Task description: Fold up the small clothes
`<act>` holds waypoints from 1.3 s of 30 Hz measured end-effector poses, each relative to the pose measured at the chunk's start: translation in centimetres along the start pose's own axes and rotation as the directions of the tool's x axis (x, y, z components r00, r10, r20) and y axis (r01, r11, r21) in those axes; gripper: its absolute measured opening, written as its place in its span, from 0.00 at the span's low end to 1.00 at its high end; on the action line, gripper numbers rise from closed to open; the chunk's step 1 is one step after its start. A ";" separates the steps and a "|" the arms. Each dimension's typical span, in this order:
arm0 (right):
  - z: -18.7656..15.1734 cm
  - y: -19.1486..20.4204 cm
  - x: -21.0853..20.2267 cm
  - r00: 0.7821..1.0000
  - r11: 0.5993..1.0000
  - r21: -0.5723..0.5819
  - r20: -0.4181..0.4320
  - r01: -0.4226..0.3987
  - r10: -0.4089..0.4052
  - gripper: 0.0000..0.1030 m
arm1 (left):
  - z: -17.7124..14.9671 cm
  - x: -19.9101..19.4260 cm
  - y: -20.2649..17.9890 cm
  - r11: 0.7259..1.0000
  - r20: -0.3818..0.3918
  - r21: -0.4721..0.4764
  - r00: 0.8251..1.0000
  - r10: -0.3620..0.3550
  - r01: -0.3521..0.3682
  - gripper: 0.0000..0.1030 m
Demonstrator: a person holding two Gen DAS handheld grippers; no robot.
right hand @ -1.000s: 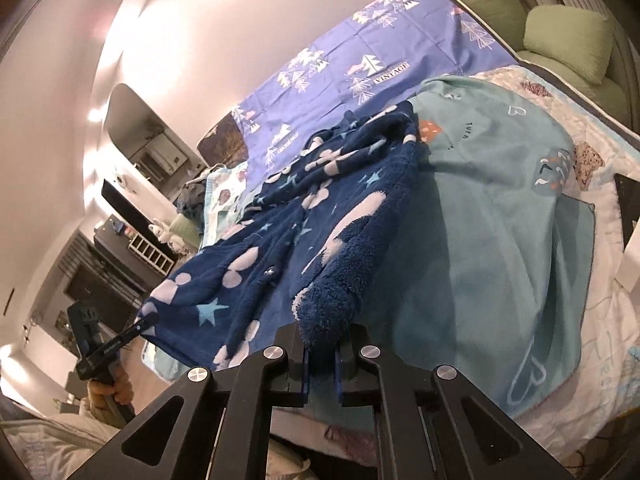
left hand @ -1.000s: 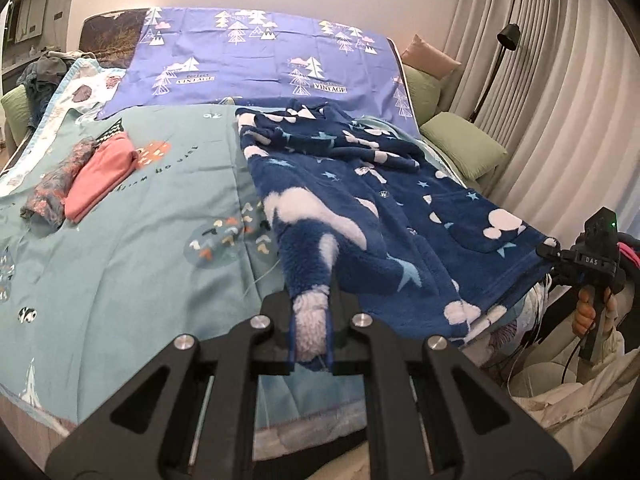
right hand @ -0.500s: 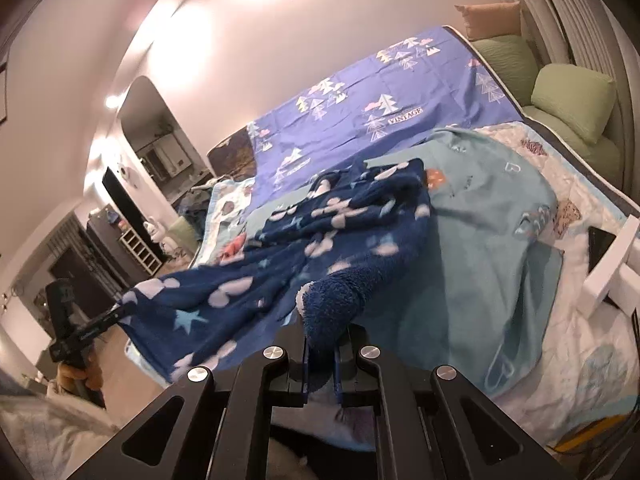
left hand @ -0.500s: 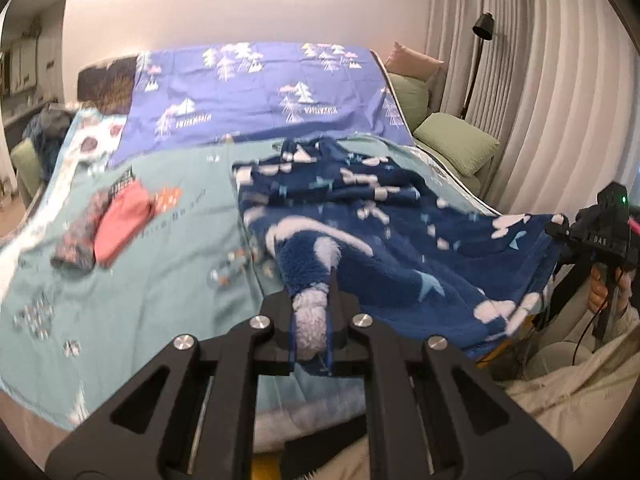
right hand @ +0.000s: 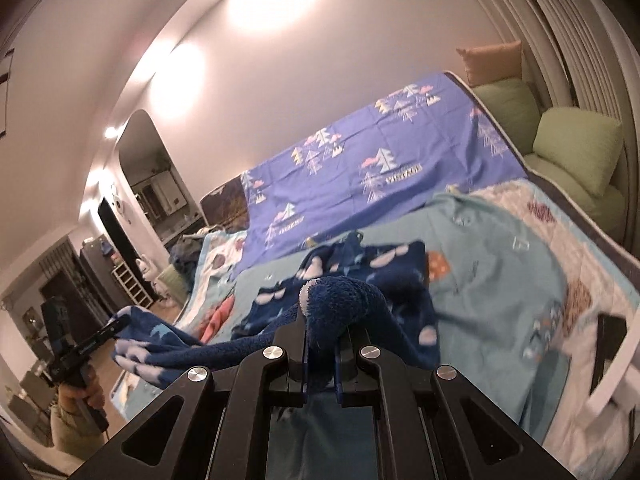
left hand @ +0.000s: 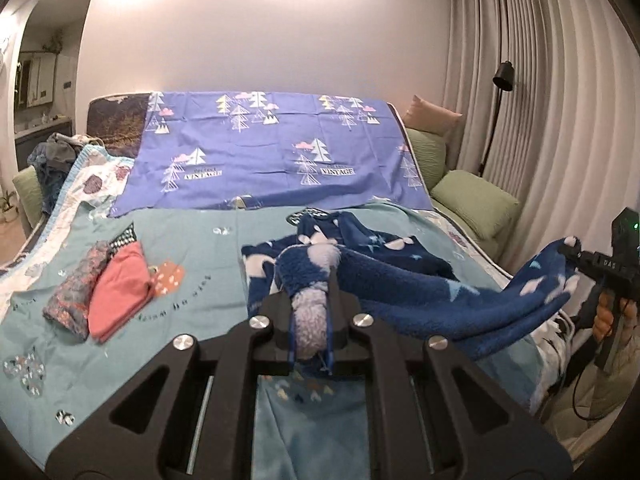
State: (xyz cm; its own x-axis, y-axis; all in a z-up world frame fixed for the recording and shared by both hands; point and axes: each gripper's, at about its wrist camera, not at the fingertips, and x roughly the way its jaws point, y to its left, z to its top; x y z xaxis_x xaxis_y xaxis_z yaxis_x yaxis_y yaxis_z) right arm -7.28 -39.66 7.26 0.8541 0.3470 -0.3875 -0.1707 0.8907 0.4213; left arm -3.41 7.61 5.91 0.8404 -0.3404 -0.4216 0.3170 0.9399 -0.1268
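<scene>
A fluffy dark blue garment with white clouds and stars hangs stretched between my two grippers above the teal bedspread. My left gripper is shut on one corner of it. My right gripper is shut on another corner; it also shows in the left wrist view at the far right. The garment's far part still rests on the bed. My left gripper shows in the right wrist view at the left, gripping the cloth.
Folded coral and patterned clothes lie on the bed's left. A purple sheet with trees covers the head. Green cushions and a floor lamp stand at the right by curtains. A pile of clothes lies far left.
Both grippers have lifted and pulled the near edge of the blue garment up off the bed; it now hangs between them, and more of the bedspread shows.
</scene>
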 end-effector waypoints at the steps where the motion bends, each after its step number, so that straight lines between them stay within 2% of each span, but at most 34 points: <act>1: 0.4 0.0 0.4 1.000 1.000 -0.006 0.005 0.003 -0.003 0.07 | 0.3 0.4 0.0 1.000 0.000 0.001 1.000 0.003 -0.003 0.12; 11: 4.7 -0.6 6.4 0.996 0.996 -0.039 0.041 0.082 -0.081 0.07 | 3.5 5.4 0.7 0.998 0.003 0.013 0.998 0.061 -0.061 0.12; 18: 7.8 -1.2 12.2 0.993 0.991 -0.077 0.031 0.113 -0.111 0.07 | 6.3 11.5 1.3 0.996 -0.013 0.025 0.997 0.082 -0.082 0.12; 25: 10.1 -3.6 17.9 0.992 0.990 -0.055 0.006 0.127 -0.127 0.07 | 8.3 17.8 2.4 0.995 -0.042 0.012 0.994 0.096 -0.096 0.12; 34: 11.2 -7.7 25.8 0.991 0.992 0.011 -0.039 0.126 -0.126 0.07 | 8.5 25.9 4.1 0.991 -0.107 0.019 0.985 0.137 -0.136 0.12; 39: 10.6 -10.6 30.9 0.984 0.987 0.041 -0.101 0.155 -0.150 0.07 | 7.6 30.7 5.3 0.988 -0.174 0.025 0.973 0.154 -0.152 0.12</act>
State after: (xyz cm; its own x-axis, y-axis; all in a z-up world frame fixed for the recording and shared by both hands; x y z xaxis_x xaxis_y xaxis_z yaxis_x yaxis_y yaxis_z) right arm 26.08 -41.46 -0.49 0.8159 0.2376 -0.5271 -0.0162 0.9207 0.3899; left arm 27.42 1.94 -0.85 0.7896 -0.1817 -0.5861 0.1965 0.9797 -0.0390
